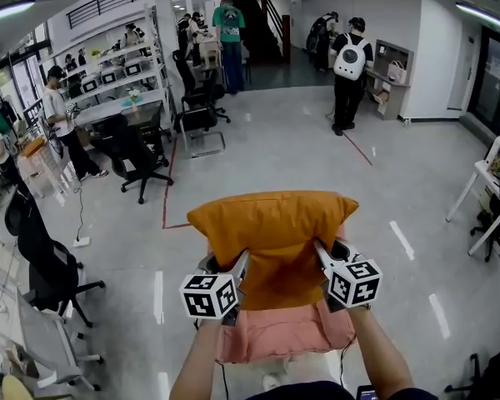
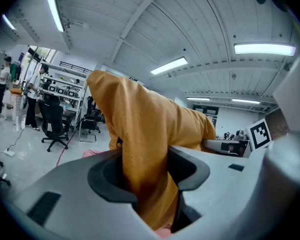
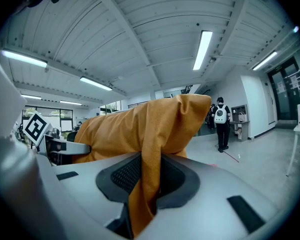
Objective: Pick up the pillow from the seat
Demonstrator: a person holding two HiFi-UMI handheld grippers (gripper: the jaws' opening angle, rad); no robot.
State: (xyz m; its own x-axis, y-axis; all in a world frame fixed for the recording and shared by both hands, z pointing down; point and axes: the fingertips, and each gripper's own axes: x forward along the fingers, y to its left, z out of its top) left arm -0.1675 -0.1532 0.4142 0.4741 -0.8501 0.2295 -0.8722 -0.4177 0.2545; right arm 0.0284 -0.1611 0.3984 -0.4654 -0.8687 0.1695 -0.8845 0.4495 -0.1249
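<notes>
**Orange pillow clamped between both grippers over the pink seat**

The orange pillow (image 1: 271, 232) is held by its two near corners, one in each gripper, and is spread wide between them. In the head view it covers the far part of the pink seat (image 1: 283, 333), whose near edge and front corners show below it. Whether the pillow's lower edge touches the seat cannot be told.

The left gripper (image 2: 149, 178) has its jaws closed on the pillow's left corner. In its own view a thick fold of orange fabric is bunched between the dark pads and runs up and away from them. The right gripper (image 3: 147, 179) is closed on the right corner, where a thinner pleat of the fabric is pinched between its ribbed pads. Each gripper's marker cube shows beside the pillow in the other's view.

Round the seat lies a pale, glossy floor (image 1: 317, 157) with a red line taped on it. A black office chair (image 1: 133, 152) stands well off to the left, near the desks. A person with a white backpack (image 1: 349, 61) stands at the far side of the room.
</notes>
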